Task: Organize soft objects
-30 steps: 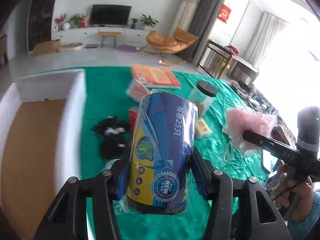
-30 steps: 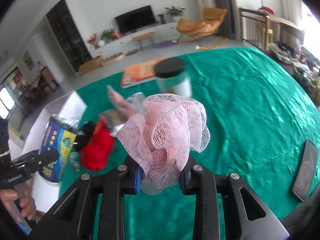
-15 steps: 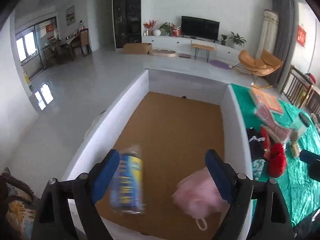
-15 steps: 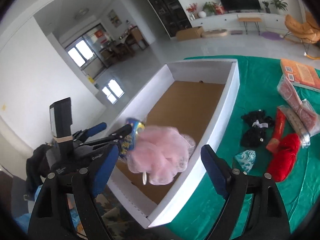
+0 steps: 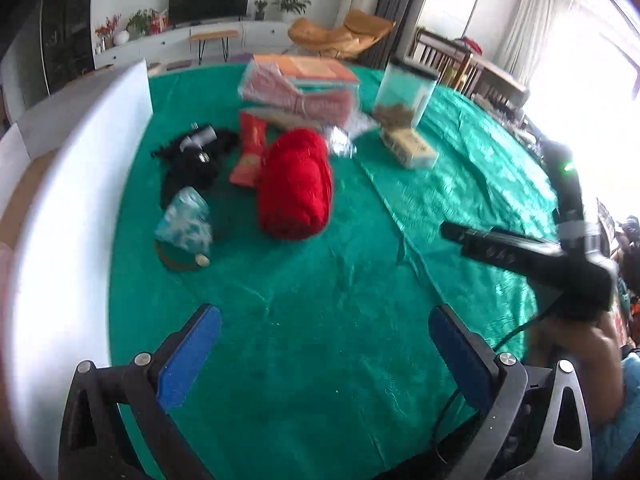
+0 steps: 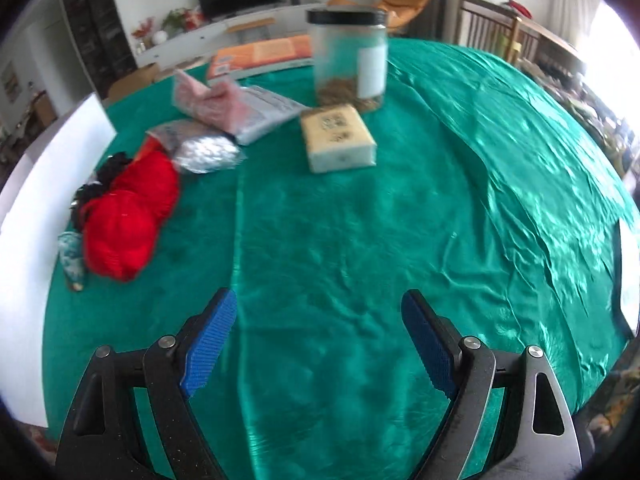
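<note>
My left gripper [image 5: 324, 320] is open and empty above the green tablecloth [image 5: 320, 320]. My right gripper [image 6: 318, 300] is open and empty too; it also shows in the left wrist view [image 5: 452, 232] at the right. A red soft bundle [image 5: 296, 184] lies ahead of the left gripper and at the left in the right wrist view [image 6: 124, 216]. A black cloth [image 5: 192, 160] and a pale blue patterned piece [image 5: 186, 218] lie beside it. The white box [image 5: 60, 220] stands at the left edge; its inside is hidden.
A clear jar with a black lid [image 6: 348, 56], a small beige box [image 6: 338, 138], an orange book [image 6: 260, 54], pink and silver packets [image 6: 212, 108] and a red snack pack [image 5: 250, 148] lie at the far side of the table. A dark flat item [image 6: 628, 276] lies at right.
Both grippers let go of the blue printed pack and the pink mesh puff over the white box, then swung back right over the green table. Both are now open and empty.
</note>
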Tool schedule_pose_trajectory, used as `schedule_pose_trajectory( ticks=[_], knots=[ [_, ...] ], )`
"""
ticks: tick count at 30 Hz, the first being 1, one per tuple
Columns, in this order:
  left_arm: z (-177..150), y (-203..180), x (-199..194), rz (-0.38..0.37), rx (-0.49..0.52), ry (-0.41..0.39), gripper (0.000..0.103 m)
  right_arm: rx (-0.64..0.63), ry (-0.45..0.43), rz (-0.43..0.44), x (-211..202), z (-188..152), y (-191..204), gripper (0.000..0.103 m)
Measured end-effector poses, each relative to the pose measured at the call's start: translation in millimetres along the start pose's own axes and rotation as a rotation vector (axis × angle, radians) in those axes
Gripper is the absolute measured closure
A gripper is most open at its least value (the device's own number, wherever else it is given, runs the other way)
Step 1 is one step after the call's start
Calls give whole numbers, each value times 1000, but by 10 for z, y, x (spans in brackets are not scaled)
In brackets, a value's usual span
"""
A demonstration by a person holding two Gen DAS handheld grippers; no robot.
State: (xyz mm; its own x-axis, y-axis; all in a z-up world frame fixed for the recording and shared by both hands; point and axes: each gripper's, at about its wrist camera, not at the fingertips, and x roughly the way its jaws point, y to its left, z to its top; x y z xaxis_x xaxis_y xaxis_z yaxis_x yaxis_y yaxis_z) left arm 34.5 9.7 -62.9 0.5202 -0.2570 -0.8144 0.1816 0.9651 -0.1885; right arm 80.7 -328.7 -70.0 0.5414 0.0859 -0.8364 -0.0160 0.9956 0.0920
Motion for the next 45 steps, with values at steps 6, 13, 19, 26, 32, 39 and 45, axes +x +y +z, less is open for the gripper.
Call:
schedule_pose_trajectory(
  ticks=[6, 13, 19, 26, 32, 39, 45],
  knots=[
    [67, 95, 531, 107, -15, -21, 1, -28, -48, -66, 114, -43, -86, 16],
    [81, 87, 601, 181, 67, -48, 0, -35, -71, -63, 113, -68, -30, 14],
    [87, 113, 593, 180, 61, -54, 0, -41, -71, -57, 133, -106, 8, 9],
    [86, 114, 593, 180, 61, -54, 0, -46, -65, -53, 141, -110, 10, 9],
    [87, 116, 593, 180, 61, -54, 0, -52, -59, -51, 140, -106, 11, 9],
    [87, 119, 594, 180, 60, -54, 0, -54, -53, -49, 134, -108, 22, 8],
    [85, 117, 595, 179, 61, -54, 0, -54, -53, -50, 132, -108, 22, 8]
  ],
)
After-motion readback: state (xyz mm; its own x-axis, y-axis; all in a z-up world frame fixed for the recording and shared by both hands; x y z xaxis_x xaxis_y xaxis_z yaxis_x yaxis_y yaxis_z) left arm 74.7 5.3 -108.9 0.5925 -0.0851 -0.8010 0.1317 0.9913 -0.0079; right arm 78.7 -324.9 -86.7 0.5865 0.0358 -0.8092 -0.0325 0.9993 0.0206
